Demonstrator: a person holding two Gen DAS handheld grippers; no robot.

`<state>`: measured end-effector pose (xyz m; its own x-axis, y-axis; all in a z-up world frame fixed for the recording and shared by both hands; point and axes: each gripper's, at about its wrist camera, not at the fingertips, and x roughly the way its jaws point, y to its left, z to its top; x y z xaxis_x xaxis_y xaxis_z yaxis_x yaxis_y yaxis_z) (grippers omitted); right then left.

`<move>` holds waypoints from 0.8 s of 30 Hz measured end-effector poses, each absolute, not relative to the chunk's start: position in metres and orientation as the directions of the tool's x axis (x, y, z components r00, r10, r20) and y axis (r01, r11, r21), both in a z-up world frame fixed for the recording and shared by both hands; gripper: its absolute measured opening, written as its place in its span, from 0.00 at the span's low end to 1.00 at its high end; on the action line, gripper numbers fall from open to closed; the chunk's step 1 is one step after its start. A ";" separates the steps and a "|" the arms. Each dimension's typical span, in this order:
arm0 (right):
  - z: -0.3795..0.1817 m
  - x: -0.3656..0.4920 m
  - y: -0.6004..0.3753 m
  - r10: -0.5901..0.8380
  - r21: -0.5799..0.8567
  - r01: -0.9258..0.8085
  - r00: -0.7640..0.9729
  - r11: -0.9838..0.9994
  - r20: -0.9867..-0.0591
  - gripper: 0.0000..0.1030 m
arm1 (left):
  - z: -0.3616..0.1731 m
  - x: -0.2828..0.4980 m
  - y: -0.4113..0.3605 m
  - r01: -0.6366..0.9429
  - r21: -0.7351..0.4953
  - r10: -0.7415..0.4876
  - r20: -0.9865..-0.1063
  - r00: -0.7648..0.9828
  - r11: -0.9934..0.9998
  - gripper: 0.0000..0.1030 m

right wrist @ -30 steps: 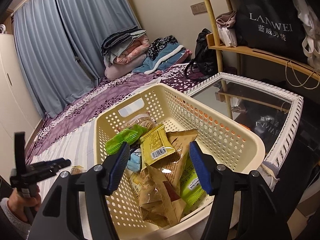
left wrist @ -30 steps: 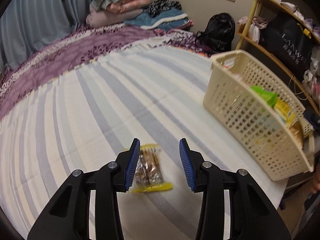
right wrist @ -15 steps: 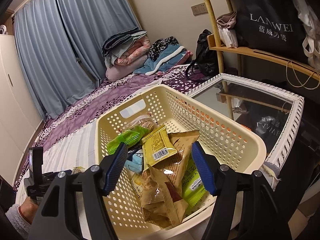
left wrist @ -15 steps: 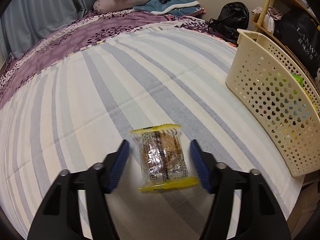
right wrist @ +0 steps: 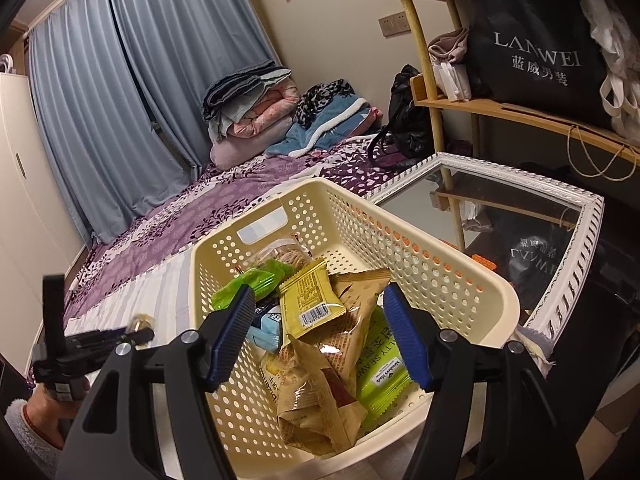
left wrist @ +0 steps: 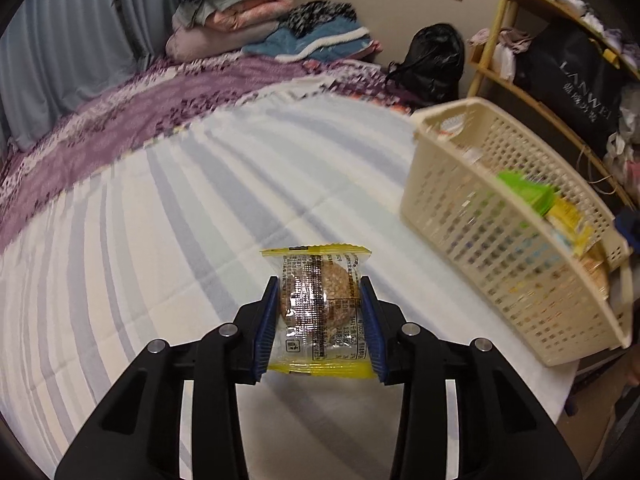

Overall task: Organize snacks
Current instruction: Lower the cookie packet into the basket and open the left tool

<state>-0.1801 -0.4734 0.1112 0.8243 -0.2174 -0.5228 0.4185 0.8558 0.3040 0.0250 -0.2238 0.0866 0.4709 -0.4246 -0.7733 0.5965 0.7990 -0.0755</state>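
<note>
A clear snack packet with yellow ends and a round cookie inside is pinched between the blue pads of my left gripper, just above the striped cover. The cream perforated basket stands to its right, apart from it. In the right wrist view my right gripper hovers open over that basket, with nothing gripped. Below it lie a yellow packet, brown bags and green packets. The left gripper shows at the left, held by a person's hand.
A white-framed mirror lies right behind the basket. A wooden shelf with a black bag rises at the right. Folded blankets and a black bag sit at the far end of the bed.
My left gripper, open around the packet lying on the cover, has shut on it and raised it slightly. The right gripper has stayed over the basket.
</note>
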 end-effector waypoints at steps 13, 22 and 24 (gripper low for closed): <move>0.108 -0.190 -0.485 -0.210 0.332 0.419 0.831 0.845 -0.515 0.65 | 0.158 0.015 -0.321 0.744 -0.022 -0.554 -0.682 0.477 0.668 0.38; 0.104 -0.196 -0.494 -0.215 0.349 0.431 0.831 0.832 -0.513 0.65 | 0.138 0.024 -0.371 0.786 -0.028 -0.561 -0.715 0.416 0.618 0.39; 0.103 -0.196 -0.495 -0.212 0.352 0.431 0.830 0.831 -0.516 0.65 | 0.133 0.028 -0.376 0.786 -0.029 -0.556 -0.723 0.410 0.617 0.40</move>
